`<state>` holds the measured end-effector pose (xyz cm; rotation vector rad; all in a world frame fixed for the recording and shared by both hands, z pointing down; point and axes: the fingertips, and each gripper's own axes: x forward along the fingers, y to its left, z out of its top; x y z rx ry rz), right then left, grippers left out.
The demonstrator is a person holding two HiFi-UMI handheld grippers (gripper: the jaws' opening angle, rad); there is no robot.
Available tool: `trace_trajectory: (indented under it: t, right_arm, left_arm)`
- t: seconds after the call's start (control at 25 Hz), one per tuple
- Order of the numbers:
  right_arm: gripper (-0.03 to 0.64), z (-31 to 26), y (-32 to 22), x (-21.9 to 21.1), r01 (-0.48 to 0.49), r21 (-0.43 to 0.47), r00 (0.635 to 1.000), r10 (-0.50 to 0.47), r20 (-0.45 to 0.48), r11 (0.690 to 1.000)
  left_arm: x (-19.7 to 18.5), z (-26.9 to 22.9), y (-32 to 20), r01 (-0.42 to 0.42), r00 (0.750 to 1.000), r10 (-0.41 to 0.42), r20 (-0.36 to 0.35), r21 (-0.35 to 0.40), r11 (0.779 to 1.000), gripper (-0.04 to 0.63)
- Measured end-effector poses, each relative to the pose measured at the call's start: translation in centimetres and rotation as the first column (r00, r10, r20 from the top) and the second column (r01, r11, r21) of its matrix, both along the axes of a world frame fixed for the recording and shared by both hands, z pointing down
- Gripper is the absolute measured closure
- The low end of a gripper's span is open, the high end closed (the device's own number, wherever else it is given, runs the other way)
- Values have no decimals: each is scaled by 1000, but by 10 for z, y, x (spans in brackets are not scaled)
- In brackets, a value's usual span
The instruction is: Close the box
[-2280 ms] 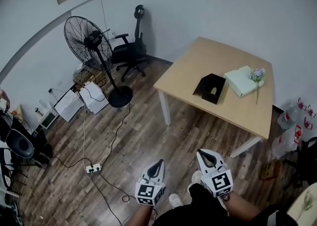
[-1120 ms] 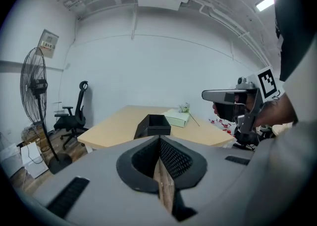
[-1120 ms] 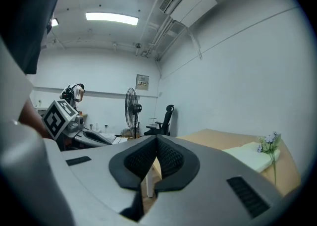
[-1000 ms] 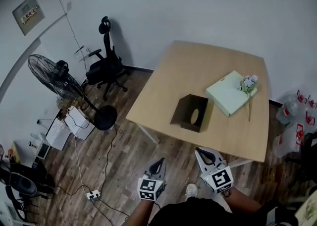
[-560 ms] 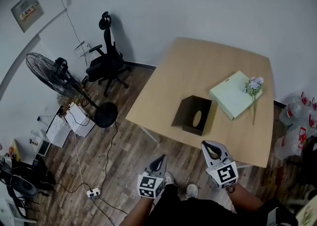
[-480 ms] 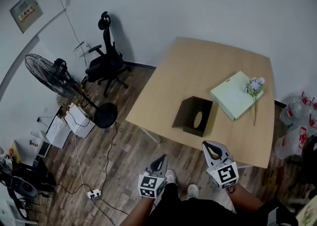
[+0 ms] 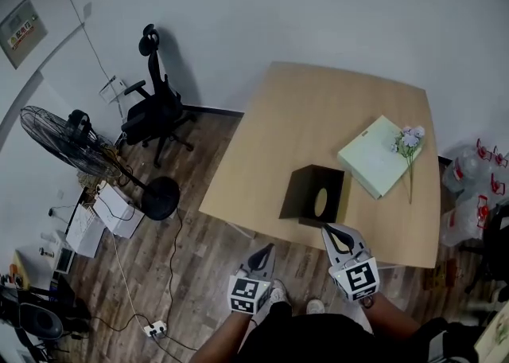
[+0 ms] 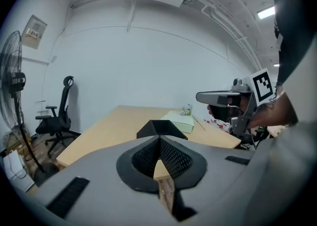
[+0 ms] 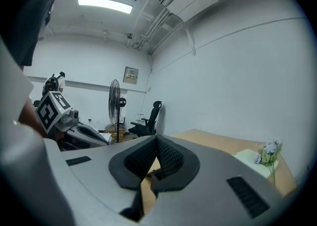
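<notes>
left gripper (image 8: 159,140) jaws pressed together, nothing between them, held low over wood floor (image 7: 199,274), short of the table's near edge; right gripper (image 9: 157,140) jaws also together, empty, tips just in front of black box (image 7: 312,194), contact unclear; box open on top, standing on table (image 7: 318,107) near its front edge; pale green flat piece (image 7: 375,158) just behind-right of box, flower sprig (image 7: 410,140) on its far corner; office chair (image 7: 155,107) and fan (image 7: 64,134) off left

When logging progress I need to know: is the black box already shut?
No, the black box stands open-topped on the table, and the pale green lid lies beside it.
</notes>
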<state>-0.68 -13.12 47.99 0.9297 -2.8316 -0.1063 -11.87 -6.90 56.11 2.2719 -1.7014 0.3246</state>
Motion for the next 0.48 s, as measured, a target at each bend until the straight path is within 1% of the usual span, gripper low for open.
trace_trajectory:
  t: [0.16, 0.36, 0.48]
  right_arm:
    - [604, 2, -9, -13, -46, -7, 999, 46, -25, 999]
    - [604, 5, -17, -27, -102, -9, 994, 101, -46, 995]
    - [604, 6, -24, -30, -144, -9, 988, 143, -56, 990]
  left_arm:
    - [-7, 2, -16, -68, 998, 68, 4, 7, 998, 581]
    - [-23, 11, -31, -109, 994, 109, -29, -6, 994, 581]
    - [-29, 15, -40, -136, 989, 135, -63, -9, 991, 581]
